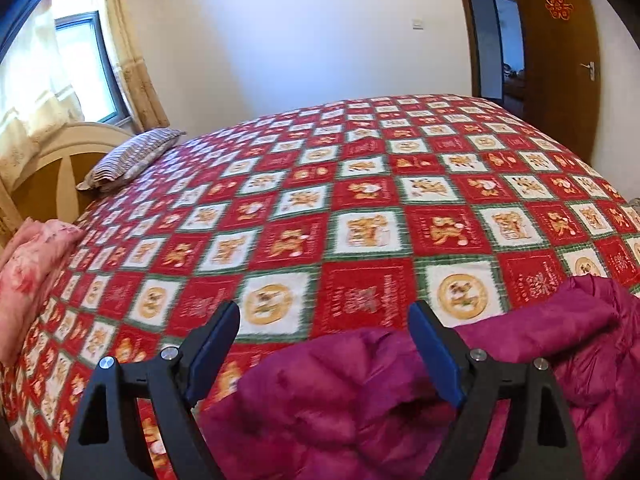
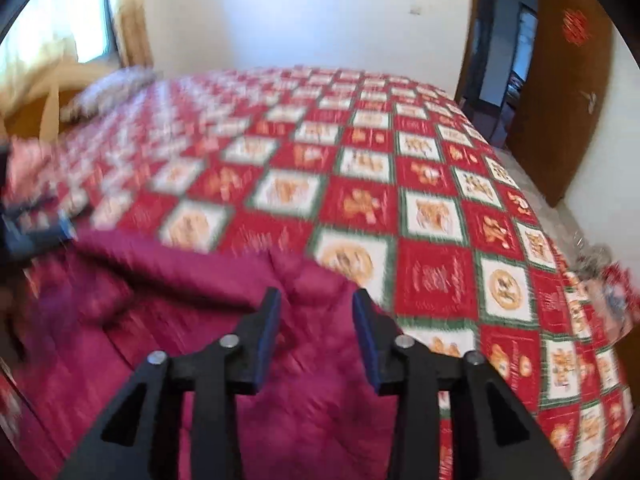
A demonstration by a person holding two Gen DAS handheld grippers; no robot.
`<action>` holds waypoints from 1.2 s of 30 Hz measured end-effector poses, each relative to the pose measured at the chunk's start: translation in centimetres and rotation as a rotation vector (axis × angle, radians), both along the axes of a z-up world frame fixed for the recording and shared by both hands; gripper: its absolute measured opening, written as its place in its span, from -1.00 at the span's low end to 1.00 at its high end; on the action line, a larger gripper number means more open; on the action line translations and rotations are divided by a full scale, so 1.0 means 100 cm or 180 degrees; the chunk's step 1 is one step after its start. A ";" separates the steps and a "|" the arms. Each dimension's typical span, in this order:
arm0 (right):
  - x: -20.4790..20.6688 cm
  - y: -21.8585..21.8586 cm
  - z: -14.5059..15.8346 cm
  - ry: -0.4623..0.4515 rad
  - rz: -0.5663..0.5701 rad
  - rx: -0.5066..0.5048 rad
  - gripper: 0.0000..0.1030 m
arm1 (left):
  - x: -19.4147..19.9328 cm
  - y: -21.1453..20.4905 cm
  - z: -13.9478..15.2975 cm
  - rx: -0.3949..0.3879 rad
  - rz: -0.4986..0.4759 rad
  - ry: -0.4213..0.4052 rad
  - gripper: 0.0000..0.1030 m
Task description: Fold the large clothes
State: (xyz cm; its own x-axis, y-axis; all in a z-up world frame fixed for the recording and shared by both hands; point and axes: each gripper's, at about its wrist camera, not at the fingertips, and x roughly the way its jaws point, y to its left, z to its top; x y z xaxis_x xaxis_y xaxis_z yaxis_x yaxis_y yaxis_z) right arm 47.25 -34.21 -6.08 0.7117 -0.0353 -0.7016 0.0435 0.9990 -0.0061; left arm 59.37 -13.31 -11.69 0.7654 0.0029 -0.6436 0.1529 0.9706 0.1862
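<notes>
Hovering over the near edge of a bed's red patchwork quilt (image 1: 360,216), we hold the left gripper (image 1: 324,320) spread wide and the right gripper (image 2: 316,304) partly apart, neither pinching the crumpled magenta puffer jacket (image 1: 344,392) lying beneath both.

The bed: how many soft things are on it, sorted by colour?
Magenta puffy jacket: 1
Pink flowered bundle: 1
Striped pillow: 1
Red, white and green patchwork quilt that covers the bed: 1
Total: 4
</notes>
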 end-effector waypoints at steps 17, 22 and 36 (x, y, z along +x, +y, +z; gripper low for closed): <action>0.049 0.042 -0.087 0.0198 0.0164 0.0187 -0.22 | -0.001 -0.017 -0.077 0.0059 -0.0031 0.0439 0.72; 0.052 0.047 -0.091 0.0202 0.0161 0.0085 -0.22 | -0.001 -0.016 -0.079 0.0017 -0.0022 0.0455 0.73; 0.054 0.051 -0.094 0.0230 0.0137 -0.0004 -0.22 | -0.002 -0.016 -0.080 0.0043 -0.0020 0.0449 0.73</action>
